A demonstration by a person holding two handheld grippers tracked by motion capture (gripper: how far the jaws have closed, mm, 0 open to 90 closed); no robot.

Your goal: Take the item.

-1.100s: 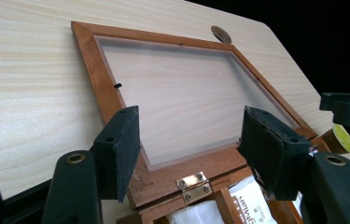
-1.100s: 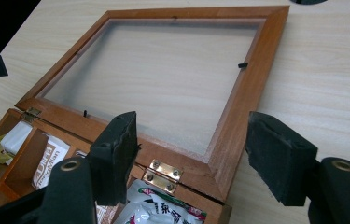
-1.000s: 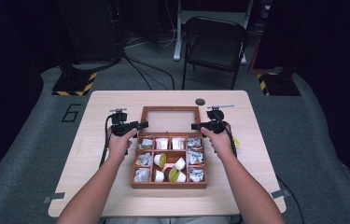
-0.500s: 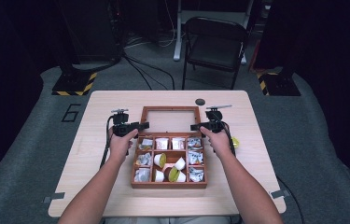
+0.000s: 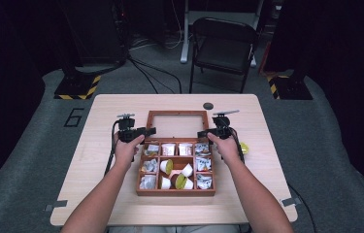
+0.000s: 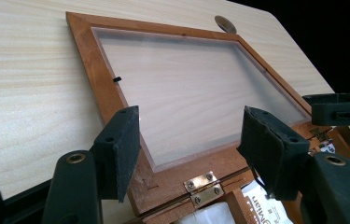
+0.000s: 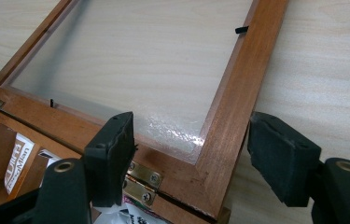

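Little has shifted since a second ago — the right gripper has been opening, both grippers' jaws loosely straddling corners of the lid lying flat behind the box; left gripper half-wide — best grip both corners evenly.

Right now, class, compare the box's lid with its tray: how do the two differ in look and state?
The lid lies flat on the table, opened back, while the tray sits nearer the person. The lid is one clear pane in a wooden frame, showing the table through it; the tray is split into compartments. The lid holds nothing; the tray holds packets and small cups. Both share the same reddish-brown wood and are joined by brass hinges.
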